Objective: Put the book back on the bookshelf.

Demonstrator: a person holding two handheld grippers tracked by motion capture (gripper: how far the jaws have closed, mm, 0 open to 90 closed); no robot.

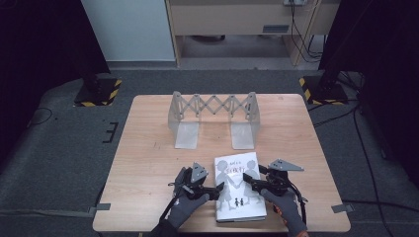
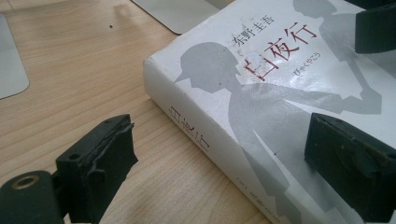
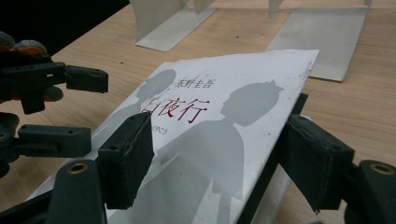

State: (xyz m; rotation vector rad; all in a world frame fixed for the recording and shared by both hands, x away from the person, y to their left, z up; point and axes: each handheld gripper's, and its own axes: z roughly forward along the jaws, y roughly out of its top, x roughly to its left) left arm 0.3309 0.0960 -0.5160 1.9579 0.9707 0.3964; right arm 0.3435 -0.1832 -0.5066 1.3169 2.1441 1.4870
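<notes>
item: white hardcover book (image 1: 239, 187), flat at the near table (image 1: 148, 163) edge, spine leftward. right gripper (image 1: 253, 184): jaws clamp the raised front cover, apparently to lift it. left gripper (image 1: 216, 190): jaws apart, straddling the spine, unpressed, likely steadying. expandable metal bookend rack (image 1: 213, 118): behind, well apart.

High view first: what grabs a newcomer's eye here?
A thick white book with grey silhouettes and red title characters lies at the wooden table's near edge, with the left gripper and the right gripper at its two sides. Behind stands a grey metal expanding bookend rack.
</notes>
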